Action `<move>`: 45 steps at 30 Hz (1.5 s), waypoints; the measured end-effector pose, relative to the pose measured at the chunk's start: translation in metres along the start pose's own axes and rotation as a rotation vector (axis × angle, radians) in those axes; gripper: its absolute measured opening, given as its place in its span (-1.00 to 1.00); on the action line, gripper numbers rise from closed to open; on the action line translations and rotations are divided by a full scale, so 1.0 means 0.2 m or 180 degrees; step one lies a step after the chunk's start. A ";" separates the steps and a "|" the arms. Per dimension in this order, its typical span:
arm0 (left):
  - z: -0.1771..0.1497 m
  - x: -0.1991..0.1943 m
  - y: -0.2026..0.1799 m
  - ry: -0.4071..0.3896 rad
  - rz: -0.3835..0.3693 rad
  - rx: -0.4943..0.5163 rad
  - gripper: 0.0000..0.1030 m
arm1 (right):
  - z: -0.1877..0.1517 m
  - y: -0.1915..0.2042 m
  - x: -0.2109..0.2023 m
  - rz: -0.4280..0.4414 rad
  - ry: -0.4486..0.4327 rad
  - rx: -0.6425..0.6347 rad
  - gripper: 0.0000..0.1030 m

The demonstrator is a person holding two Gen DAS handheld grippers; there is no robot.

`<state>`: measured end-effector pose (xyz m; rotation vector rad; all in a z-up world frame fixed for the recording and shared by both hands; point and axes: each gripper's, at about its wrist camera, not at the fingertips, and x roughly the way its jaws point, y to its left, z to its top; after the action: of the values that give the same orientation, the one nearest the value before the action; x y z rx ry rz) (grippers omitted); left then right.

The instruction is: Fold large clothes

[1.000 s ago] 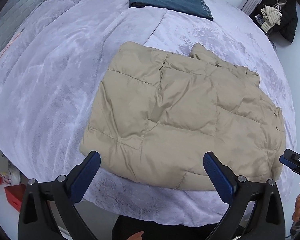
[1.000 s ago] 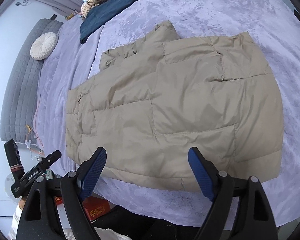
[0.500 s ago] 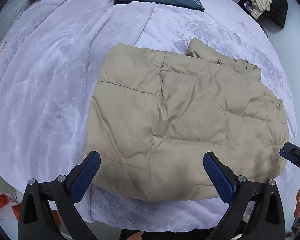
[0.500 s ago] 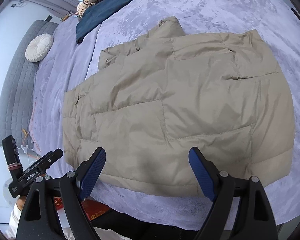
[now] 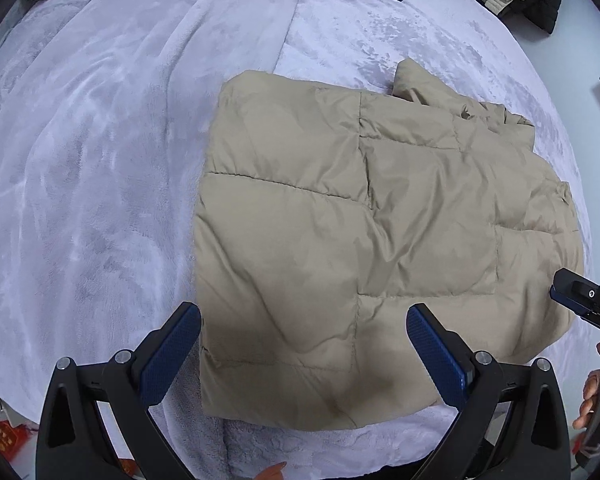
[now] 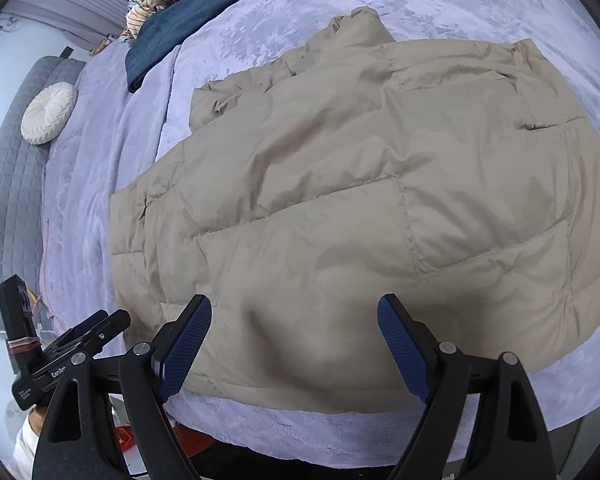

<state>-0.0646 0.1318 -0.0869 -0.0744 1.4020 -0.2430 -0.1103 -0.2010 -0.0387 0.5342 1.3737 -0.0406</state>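
A beige jacket (image 5: 380, 240) is lying folded on the bed (image 5: 100, 160), near its front edge. The left gripper (image 5: 304, 344) and right gripper (image 6: 294, 340) are hovering over the jacket's near hem, fingers spread, pinching nothing. The hem itself is partly hiding behind the fingers (image 6: 188, 344). Jeans (image 6: 180, 20) are lying farther back, cut off at the frame edge.
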 end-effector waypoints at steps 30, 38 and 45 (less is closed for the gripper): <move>0.28 0.53 0.33 0.0699 -0.2437 -0.0218 1.00 | 0.12 0.07 0.32 -0.0097 0.0293 -0.0013 0.76; 0.29 0.56 0.17 0.0812 -0.2304 0.0276 -0.14 | 0.14 0.11 0.28 -0.0050 0.0361 -0.0086 0.90; 0.30 0.35 0.12 0.0671 -0.2345 0.0285 -0.33 | 0.17 0.05 0.09 -0.0124 0.0031 -0.0181 0.90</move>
<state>0.0068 0.1347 -0.1490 -0.5065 1.5244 -0.9443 -0.0723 -0.2006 -0.0497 0.4606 1.3908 -0.0305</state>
